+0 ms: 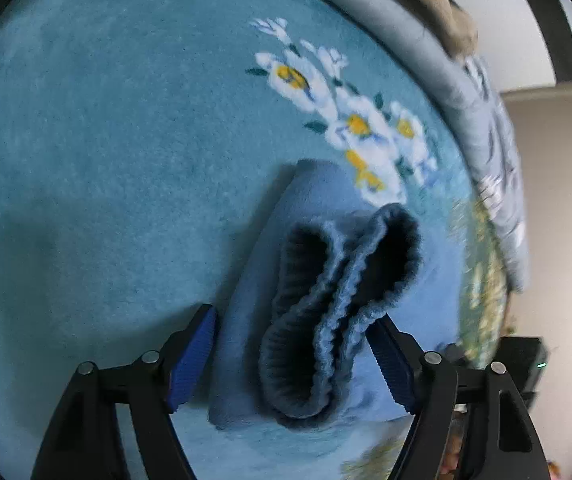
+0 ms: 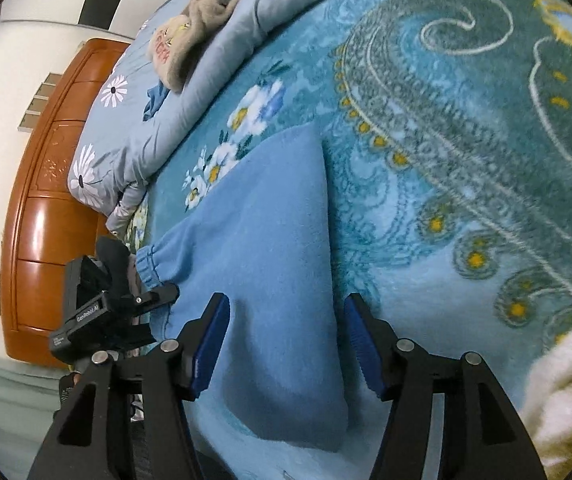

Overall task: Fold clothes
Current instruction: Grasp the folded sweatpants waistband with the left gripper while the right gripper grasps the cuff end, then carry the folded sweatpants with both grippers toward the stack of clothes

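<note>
A light blue fleece garment (image 2: 270, 240) lies folded on the blue flowered blanket (image 2: 446, 160). In the left wrist view its two ribbed cuffs (image 1: 346, 284) gape toward the camera on top of the folded fleece (image 1: 318, 188). My left gripper (image 1: 292, 356) is open, its blue pads on either side of the cuffs; the right pad sits against the outer cuff and the left pad is apart from the cloth. My right gripper (image 2: 288, 344) is open just above the garment's near end, straddling a soft fold. The left gripper (image 2: 154, 298) also shows there, beside a cuff (image 2: 148, 268).
A pale blue daisy-print duvet (image 2: 126, 120) is bunched along the blanket's far edge, with a beige plush item (image 2: 182, 48) on it. An orange wooden bed frame (image 2: 46, 220) stands at the left. A cream fluffy cloth (image 2: 566, 380) lies at the right edge.
</note>
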Demonstrator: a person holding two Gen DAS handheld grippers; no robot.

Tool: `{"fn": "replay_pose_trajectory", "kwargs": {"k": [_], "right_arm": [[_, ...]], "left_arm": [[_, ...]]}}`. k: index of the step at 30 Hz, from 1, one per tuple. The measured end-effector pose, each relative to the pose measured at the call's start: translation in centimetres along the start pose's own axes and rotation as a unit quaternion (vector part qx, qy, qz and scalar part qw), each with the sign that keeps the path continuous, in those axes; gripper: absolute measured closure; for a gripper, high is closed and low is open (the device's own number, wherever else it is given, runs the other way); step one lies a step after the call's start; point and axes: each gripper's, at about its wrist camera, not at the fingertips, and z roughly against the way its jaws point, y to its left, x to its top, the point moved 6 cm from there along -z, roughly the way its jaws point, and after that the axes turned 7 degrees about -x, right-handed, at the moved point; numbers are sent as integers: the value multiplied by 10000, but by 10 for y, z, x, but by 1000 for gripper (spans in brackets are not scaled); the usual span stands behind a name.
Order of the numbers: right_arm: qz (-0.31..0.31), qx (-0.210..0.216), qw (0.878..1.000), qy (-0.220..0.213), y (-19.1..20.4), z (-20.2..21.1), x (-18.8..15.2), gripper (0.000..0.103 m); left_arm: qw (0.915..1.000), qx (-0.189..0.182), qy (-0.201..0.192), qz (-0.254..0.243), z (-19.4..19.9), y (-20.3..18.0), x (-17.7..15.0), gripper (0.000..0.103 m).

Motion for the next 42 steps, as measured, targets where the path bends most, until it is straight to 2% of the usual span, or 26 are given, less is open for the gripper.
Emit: {"fn": "replay_pose_trajectory", "kwargs": {"k": [5,7,8,10,12,15,19,24,28,31,35,42], "right_arm": [[-184,122,9997,-59,0,-5,6,44],[-223,90,9997,-72,-1,-5,8,62],[-230,34,9997,-47,-1,-6,9,63],[-225,-44,9997,-2,0,-7,10,75],[-191,-78,9998,13,3,-5,11,80],[-89,-69,9999,-2,12,2,14,83],[203,-71,9997,-63,32,21,20,85],[671,-132,9976,-137,60,46,32,85],[1115,149,9934,-235,112,62,41,85],[1568,365,9866,-263,163,66,42,85],[2148,599,9746,-195,237,62,40,85],[3038,1071,9466,148,375,32,20,85]], "left_arm": [[9999,6,-45,136,1,3,-2,47],[9999,73,-74,118,2,1,-4,52],[9998,142,-78,80,2,-1,-4,55],[9995,295,-111,-9,0,-7,-4,60],[9990,398,-180,-93,5,-10,-7,66],[9986,402,-290,-200,14,-19,-11,70],[9980,235,-483,-335,31,-33,-19,72],[9959,-207,-818,-331,65,-46,-27,72],[9897,-346,-1325,-422,117,-51,-31,72],[9816,-341,-1824,-444,168,-49,-32,72],[9650,-406,-2550,-452,248,-40,-34,72],[9398,-271,-3400,-233,365,5,-33,72]]}}
